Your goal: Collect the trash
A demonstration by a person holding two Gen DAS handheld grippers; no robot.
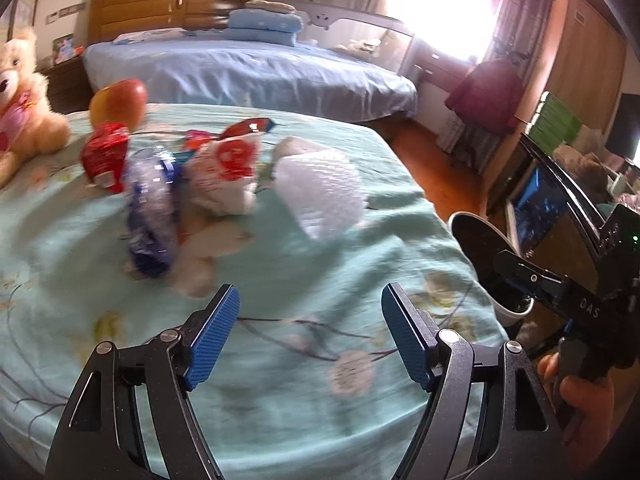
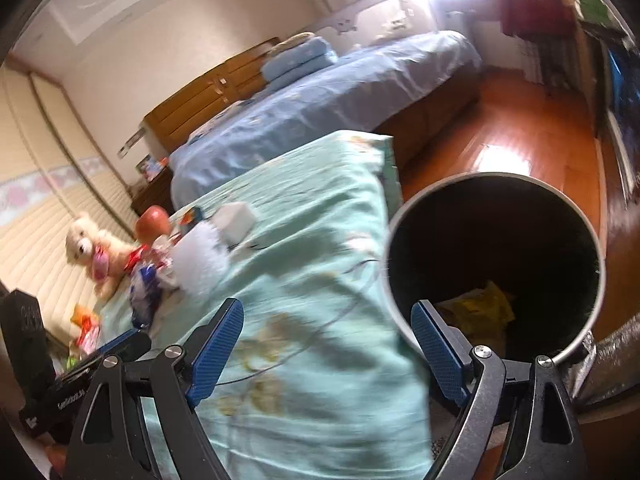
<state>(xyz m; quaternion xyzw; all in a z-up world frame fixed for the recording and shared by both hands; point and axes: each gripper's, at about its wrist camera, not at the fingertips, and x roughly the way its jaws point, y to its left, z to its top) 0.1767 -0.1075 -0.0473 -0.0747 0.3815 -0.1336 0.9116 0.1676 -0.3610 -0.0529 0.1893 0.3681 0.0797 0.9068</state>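
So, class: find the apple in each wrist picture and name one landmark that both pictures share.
Left wrist view: the apple is upper left on the green bedspread, behind the red wrapper.
Right wrist view: the apple is left of centre, far along the bedspread.
Shared landmark: the teddy bear, just left of the apple in both.

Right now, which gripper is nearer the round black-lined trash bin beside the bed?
Right. The right gripper hangs at the trash bin's rim; the left gripper is over the green bedspread, off to the bin's side.
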